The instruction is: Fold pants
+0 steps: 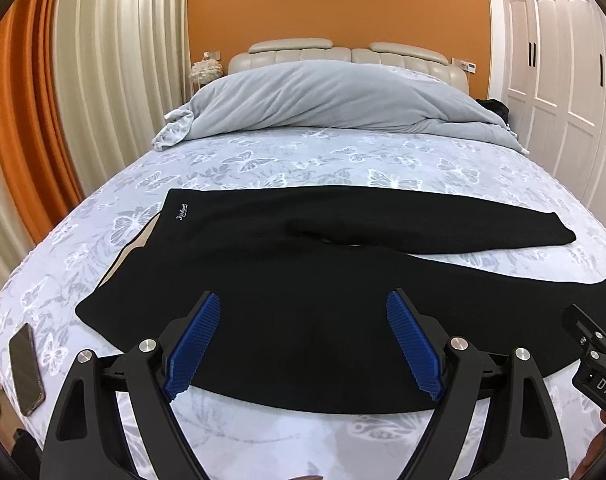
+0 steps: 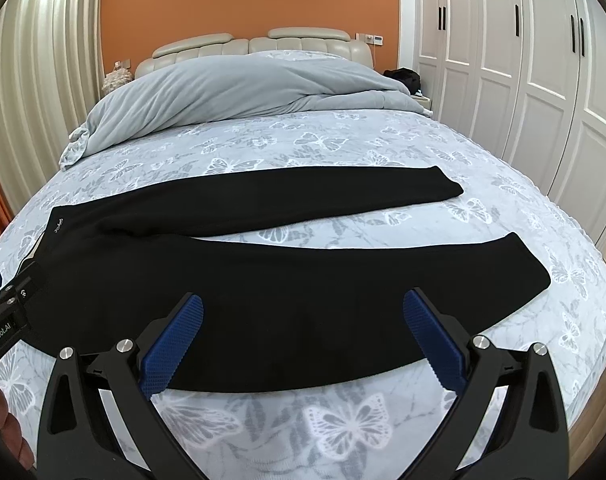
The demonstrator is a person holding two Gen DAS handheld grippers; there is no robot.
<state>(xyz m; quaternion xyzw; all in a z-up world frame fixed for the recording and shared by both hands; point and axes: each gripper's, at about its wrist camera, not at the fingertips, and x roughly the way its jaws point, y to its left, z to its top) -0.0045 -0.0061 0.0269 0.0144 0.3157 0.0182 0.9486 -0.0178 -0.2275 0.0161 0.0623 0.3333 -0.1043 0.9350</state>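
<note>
**Black pants flat on bed, both grippers spread above them**

Laid flat across the butterfly-print blue-grey bedsheet (image 1: 303, 156): black knit pants (image 1: 287, 280), waistband toward 9 o'clock, legs splayed toward 3 o'clock, far leg and near leg apart at the cuffs. Hovering at 6 o'clock over the near edge: left gripper (image 1: 303, 308), blue ribbed pads wide apart, nothing between. Likewise right gripper (image 2: 303, 308), pads spread, gripping nothing. Heaped at 12 o'clock: pale grey duvet (image 1: 323, 96). Lying at 8 o'clock: dark smartphone (image 1: 26, 368).
</note>
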